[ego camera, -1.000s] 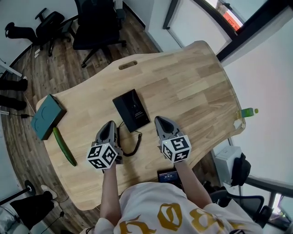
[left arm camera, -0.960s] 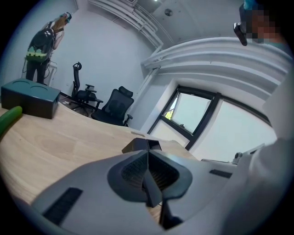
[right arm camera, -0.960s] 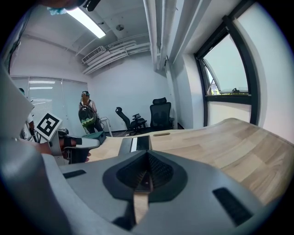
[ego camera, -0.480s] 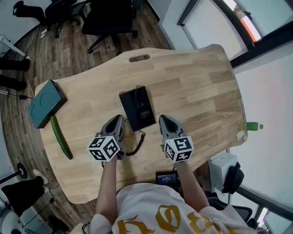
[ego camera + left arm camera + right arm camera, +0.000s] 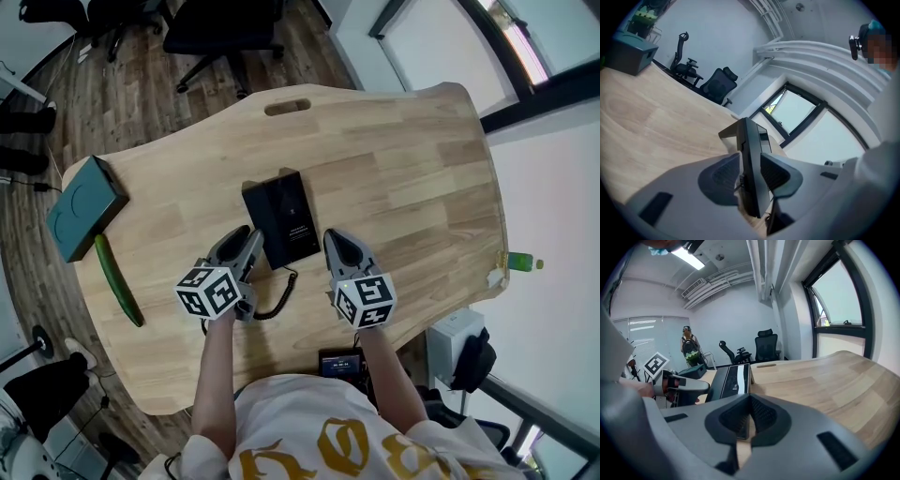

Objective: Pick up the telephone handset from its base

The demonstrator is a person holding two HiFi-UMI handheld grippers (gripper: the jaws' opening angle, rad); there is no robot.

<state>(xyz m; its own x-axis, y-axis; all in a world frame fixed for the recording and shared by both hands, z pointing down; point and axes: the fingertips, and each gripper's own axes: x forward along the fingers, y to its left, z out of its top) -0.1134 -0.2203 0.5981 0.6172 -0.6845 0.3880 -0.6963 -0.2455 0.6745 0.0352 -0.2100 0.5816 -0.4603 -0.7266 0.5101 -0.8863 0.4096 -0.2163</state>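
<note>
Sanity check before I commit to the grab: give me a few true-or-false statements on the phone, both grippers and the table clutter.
1. The telephone lies flat on the table. True.
2. A cucumber lies near the teal box. True.
3. The right gripper is clamped on the telephone. False: its jaws are shut on nothing, just off the phone's right edge.
4. The left gripper is over at the teal box. False: it is at the telephone's left edge, its jaws opening with that edge between them.
</note>
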